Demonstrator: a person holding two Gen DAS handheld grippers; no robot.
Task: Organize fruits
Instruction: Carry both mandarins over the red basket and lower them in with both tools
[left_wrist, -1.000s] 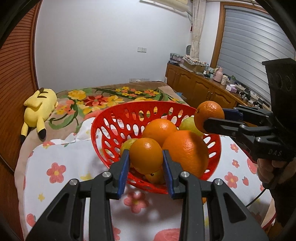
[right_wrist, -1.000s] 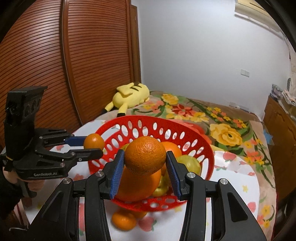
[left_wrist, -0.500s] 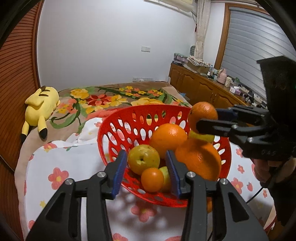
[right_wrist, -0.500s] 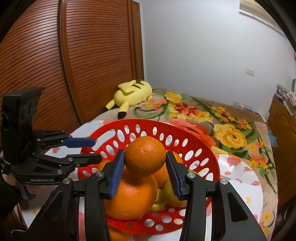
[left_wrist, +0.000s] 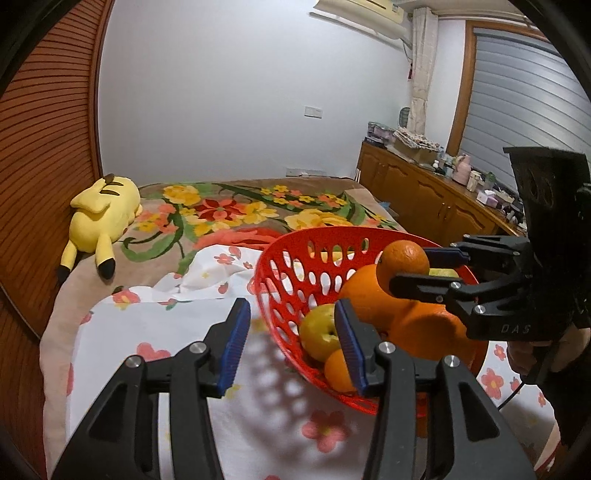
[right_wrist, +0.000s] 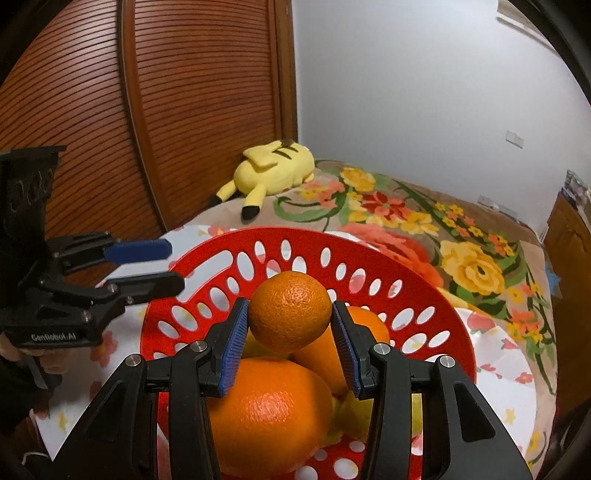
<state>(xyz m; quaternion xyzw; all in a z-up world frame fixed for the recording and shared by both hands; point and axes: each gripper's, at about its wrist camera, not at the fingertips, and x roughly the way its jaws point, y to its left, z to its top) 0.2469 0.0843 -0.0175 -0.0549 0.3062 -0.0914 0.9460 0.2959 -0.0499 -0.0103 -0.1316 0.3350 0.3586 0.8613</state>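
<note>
The left gripper has dropped its orange and pulled back, fingers wide; the right gripper still holds a small orange over the red basket, ready to place

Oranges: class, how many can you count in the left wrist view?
4. A held orange in the right hand-held gripper, above the red basket; two large oranges in the basket below it; a small orange by its near wall. Others may be hidden.
</note>
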